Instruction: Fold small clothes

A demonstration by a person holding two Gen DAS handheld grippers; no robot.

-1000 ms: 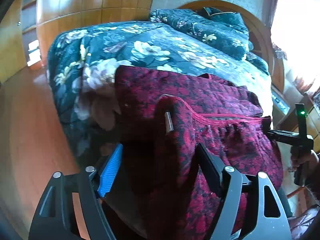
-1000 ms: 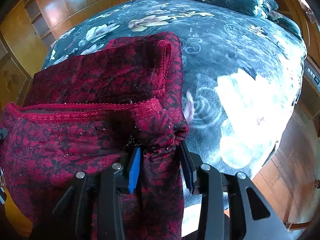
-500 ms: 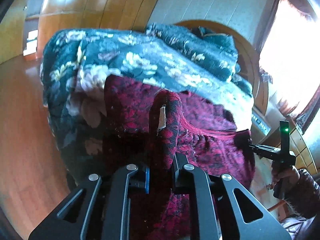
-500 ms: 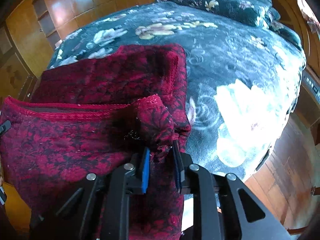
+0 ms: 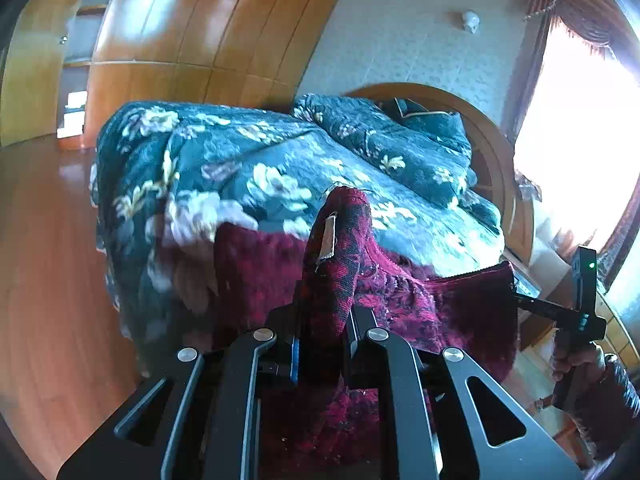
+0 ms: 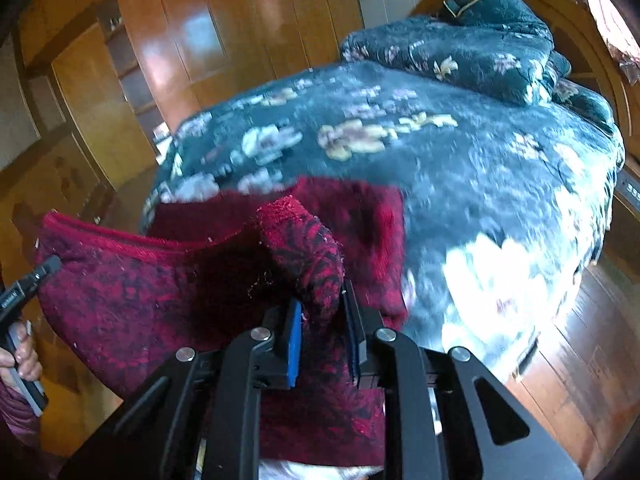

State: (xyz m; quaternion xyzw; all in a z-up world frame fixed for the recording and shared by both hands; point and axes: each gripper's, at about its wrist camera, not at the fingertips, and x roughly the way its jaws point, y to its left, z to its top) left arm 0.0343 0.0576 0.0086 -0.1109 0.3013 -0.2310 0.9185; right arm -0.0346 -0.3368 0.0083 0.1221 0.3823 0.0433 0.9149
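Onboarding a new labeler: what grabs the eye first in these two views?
The red patterned garment, stretched between both grippers in the foreground: the left gripper and right gripper each pinch a bunched edge. Behind it lies the dark floral bedspread, with bright window glare at the left view's right side.

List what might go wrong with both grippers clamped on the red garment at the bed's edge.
1. The left gripper and right gripper each pinch a bunched fold of the red garment; a layer might slip out.
2. The garment hangs slack between them, so a fold could land crooked on the floral bedspread.
3. Its lower part hangs off the bed's edge and may drag.
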